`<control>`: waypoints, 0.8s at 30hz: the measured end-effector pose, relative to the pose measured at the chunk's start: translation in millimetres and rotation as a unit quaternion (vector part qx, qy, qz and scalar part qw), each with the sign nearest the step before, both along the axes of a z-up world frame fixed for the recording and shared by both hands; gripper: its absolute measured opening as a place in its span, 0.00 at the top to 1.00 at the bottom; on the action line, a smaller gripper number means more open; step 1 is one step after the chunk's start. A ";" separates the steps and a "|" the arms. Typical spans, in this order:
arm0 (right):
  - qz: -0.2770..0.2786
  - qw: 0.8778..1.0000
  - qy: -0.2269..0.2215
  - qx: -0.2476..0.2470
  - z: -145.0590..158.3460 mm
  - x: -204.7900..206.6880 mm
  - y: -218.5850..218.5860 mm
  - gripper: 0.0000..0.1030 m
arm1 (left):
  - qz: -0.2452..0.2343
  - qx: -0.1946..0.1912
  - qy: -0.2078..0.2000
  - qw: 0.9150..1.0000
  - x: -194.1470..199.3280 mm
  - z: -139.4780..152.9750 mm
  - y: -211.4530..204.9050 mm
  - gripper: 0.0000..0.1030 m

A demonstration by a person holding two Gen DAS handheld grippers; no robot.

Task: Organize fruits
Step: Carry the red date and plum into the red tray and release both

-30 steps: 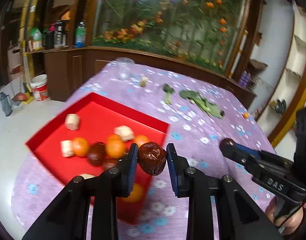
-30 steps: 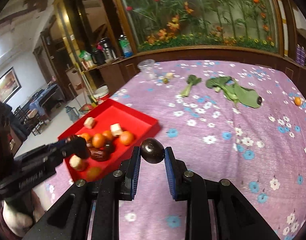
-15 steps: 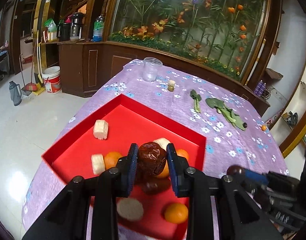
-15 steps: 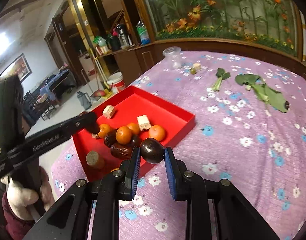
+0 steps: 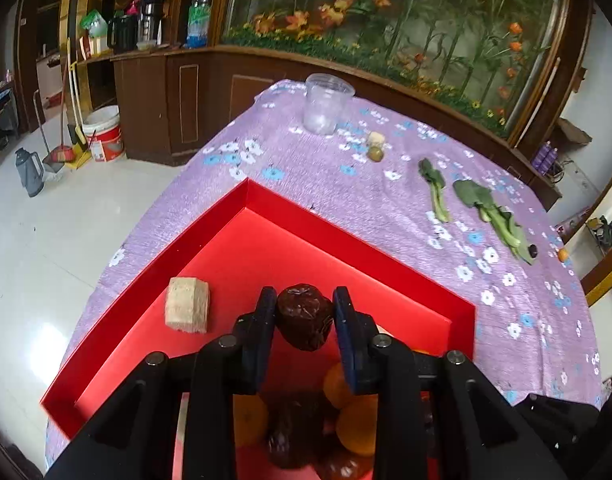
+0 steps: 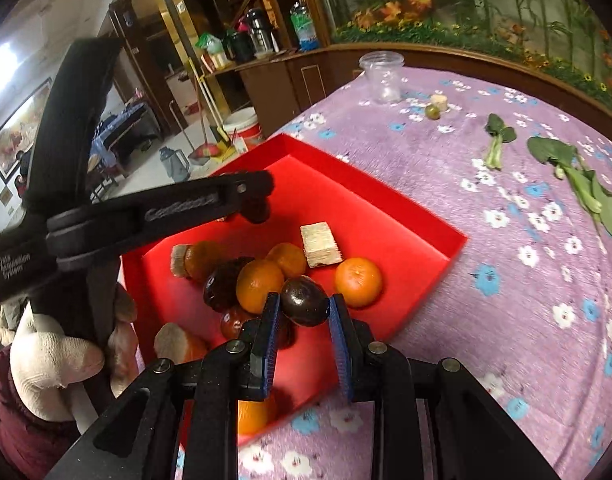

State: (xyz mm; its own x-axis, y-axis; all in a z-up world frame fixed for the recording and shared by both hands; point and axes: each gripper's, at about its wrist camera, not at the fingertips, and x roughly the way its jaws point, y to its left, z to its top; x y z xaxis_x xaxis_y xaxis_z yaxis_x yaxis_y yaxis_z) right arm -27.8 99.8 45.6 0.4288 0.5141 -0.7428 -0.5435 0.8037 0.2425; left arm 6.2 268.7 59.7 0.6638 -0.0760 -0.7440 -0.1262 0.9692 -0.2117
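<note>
Left wrist view: the left gripper (image 5: 304, 312) is closed on a wrinkled brown date (image 5: 304, 316), pinched between its two blue-padded fingers and held above the floor of the red tray (image 5: 346, 236). A tan block (image 5: 187, 310) lies on the tray floor just left of the gripper, apart from it. Below the held date, partly hidden by the gripper body, oranges (image 5: 356, 420) and other dark dates (image 5: 283, 436) sit bunched near the tray's near side. The tray sits at the near left corner of the desk (image 5: 346, 184), which is covered in a purple flowered cloth. Toward the far edge stand a clear plastic cup (image 5: 328, 103) and, near it, a small green fruit (image 5: 375, 154); leafy greens (image 5: 488, 210) lie toward the right edge.

Right wrist view: the right gripper (image 6: 304, 312) grips a smooth, dark, round fruit (image 6: 304, 301) between its fingers — held over the tray's (image 6: 406, 220) near right side, just above the heap. Around it, an orange (image 6: 358, 282) lies right of the gripper tips and another orange (image 6: 259, 286) just left, touching dark dates (image 6: 221, 284); a tan block (image 6: 320, 244) leans behind them. The left gripper (image 6: 261, 200) reaches in from the left over the far part of the tray, a dark fruit showing at its tip — its fingers are blurred here. A gloved hand (image 6: 57, 364) holds its handle.
</note>
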 end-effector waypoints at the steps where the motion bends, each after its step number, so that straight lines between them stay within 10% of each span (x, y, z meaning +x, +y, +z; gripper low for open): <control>1: 0.001 1.000 0.001 -0.002 -1.8 2.2 2.1 0.73 | 0.002 -0.001 0.005 1.000 3.5 -2.8 1.7 0.73; 5: 0.004 1.000 0.002 -0.009 -6.3 8.3 10.2 0.73 | 0.015 -0.015 0.009 1.000 8.5 -5.1 10.3 0.70; 8: 0.006 1.000 -0.004 -0.016 -8.0 9.0 15.0 0.73 | 0.023 -0.016 0.000 1.000 7.1 -2.1 14.2 0.43; 20: 0.008 1.000 -0.012 0.002 -1.6 -2.9 12.2 0.72 | 0.040 0.035 -0.061 0.997 -32.5 33.5 -2.1 0.27; 24: 0.008 0.999 -0.046 0.005 11.1 -20.0 6.2 0.45 | 0.067 0.083 -0.092 0.990 -57.5 51.4 -15.9 0.17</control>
State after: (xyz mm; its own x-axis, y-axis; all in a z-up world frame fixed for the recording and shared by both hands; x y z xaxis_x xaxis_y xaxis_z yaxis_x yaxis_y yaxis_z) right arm -47.8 106.0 56.7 0.4869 0.5285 -0.6954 -0.5767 0.7925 0.1985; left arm -51.3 252.8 111.1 0.7851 0.1361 -0.6042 -0.2308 0.9696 -0.0815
